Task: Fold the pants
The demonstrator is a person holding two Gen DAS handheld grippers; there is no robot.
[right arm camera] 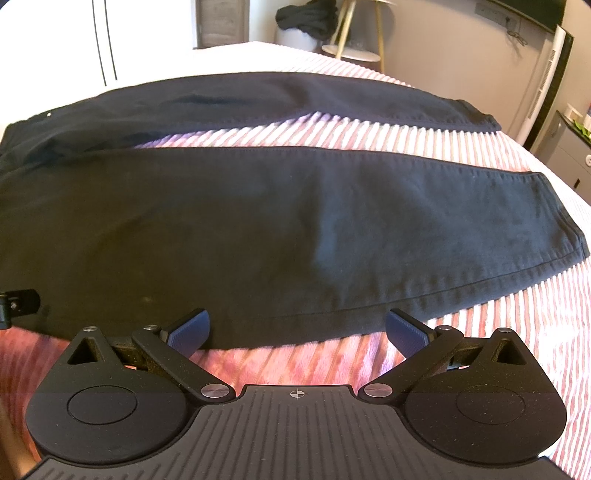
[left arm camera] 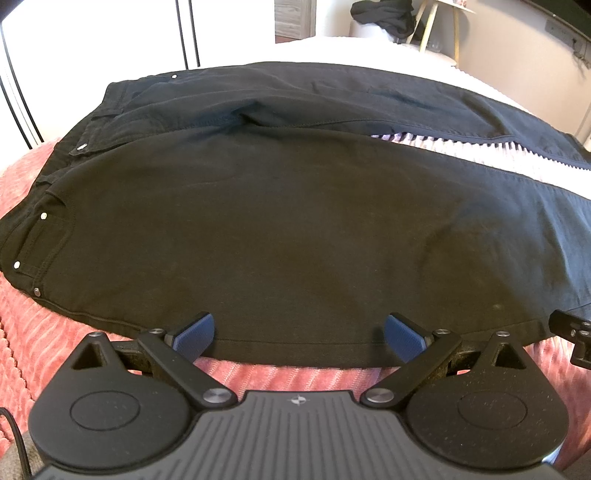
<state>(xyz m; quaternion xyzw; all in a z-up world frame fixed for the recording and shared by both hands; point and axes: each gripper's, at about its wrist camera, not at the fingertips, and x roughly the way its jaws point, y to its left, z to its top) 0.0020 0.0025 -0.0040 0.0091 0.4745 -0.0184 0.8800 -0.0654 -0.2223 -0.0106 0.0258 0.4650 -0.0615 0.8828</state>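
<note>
Pink ribbed bedspread (left arm camera: 258, 380) covers the bed on which everything lies, and it fills the lower part of both wrist views.

Nearest, at the bottom of the left view, the left gripper (left arm camera: 299, 334) has its jaws wide apart with nothing between them, its blue pads (left arm camera: 195, 332) straddling the near side seam of the pants (left arm camera: 277, 221). At the bottom of the right view the right gripper (right arm camera: 297, 330) is likewise spread and empty, poised at the same seam further down the leg. Whether the pads touch the cloth cannot be told.

The pants, black, lie flat and unfolded across the middle of both frames: waistband (left arm camera: 55, 177) at the left of the left view, near-leg hem (right arm camera: 554, 221) at the right of the right view. The near leg runs across mid-frame; beyond it a wedge of bedspread shows, then the far leg (right arm camera: 295, 99) in the upper half.

Farther off, top centre, a dark clothes heap (left arm camera: 384, 16) rests by a side table (right arm camera: 354, 55).

Judging from this, the first fold is only starting. The next move likely calls for both grippers to close on the near seam edge together, then carry the near leg over onto the far one, keeping the cloth taut between them so it doesn't sag or bunch.
</note>
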